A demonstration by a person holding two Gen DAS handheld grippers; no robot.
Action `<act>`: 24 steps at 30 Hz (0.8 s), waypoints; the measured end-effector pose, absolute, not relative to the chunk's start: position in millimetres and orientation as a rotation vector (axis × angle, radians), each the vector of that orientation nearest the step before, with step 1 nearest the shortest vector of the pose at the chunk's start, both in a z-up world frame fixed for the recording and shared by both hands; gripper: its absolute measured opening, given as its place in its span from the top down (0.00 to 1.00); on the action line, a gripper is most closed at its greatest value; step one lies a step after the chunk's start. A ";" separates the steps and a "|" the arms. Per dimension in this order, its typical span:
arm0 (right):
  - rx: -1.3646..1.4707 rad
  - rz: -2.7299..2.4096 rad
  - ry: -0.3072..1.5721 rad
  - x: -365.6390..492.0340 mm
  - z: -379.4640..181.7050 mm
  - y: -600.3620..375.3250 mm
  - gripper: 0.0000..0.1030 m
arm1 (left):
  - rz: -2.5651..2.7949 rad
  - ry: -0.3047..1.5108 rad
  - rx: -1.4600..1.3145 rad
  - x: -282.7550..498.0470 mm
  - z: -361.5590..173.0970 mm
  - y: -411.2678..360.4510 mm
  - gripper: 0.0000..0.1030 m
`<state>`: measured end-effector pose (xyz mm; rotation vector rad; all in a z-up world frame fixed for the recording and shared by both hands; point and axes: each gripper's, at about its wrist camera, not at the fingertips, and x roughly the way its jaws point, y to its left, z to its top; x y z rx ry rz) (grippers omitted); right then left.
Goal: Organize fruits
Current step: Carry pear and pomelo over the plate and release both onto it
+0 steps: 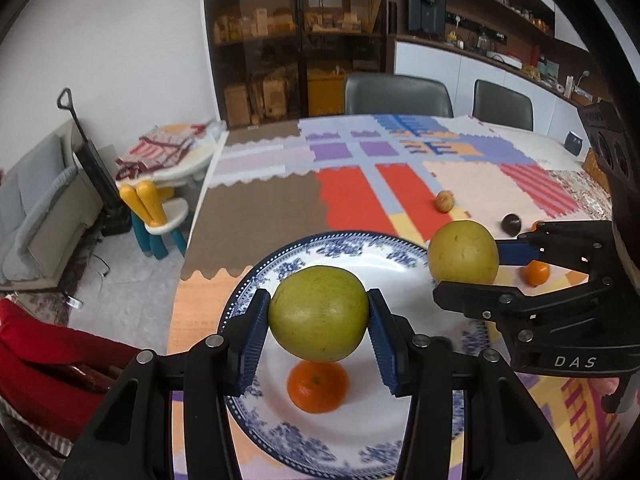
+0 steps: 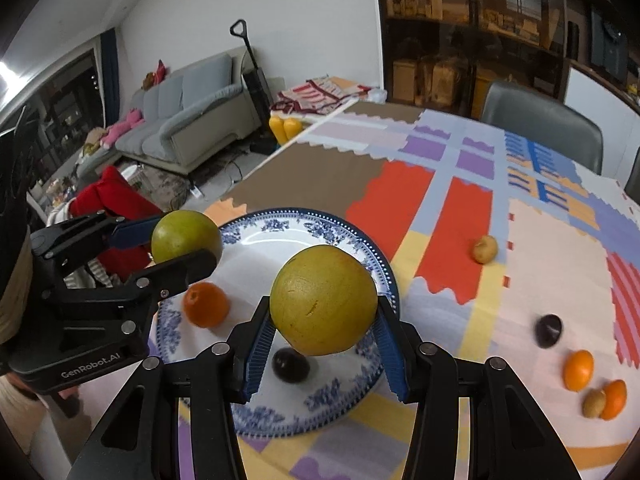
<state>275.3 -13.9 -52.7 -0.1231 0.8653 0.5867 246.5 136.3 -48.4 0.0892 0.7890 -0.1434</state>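
My left gripper is shut on a green pear, held above the blue-and-white plate. An orange lies on the plate just under that pear. My right gripper is shut on a yellow-green pear above the plate's right part. Below it a dark plum rests on the plate, with the orange to its left. In the left wrist view the right gripper and its pear come in from the right. The right wrist view shows the left gripper holding its pear.
Loose fruit lies on the patchwork tablecloth to the right of the plate: a small tan fruit, a dark plum, two oranges and another tan fruit. Grey chairs stand at the table's far side. A red cushion sits at the left.
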 end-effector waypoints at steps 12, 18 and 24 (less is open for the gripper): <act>-0.150 0.589 0.943 311.1 -86.8 13.0 0.52 | -0.194 0.909 0.061 289.7 -78.3 153.6 0.54; -0.156 0.586 0.958 317.3 -92.4 14.4 0.52 | -0.194 0.944 0.076 296.2 -86.6 151.9 0.54; -0.178 0.561 0.958 315.7 -95.3 15.4 0.50 | -0.155 0.903 0.081 292.1 -75.6 155.7 0.44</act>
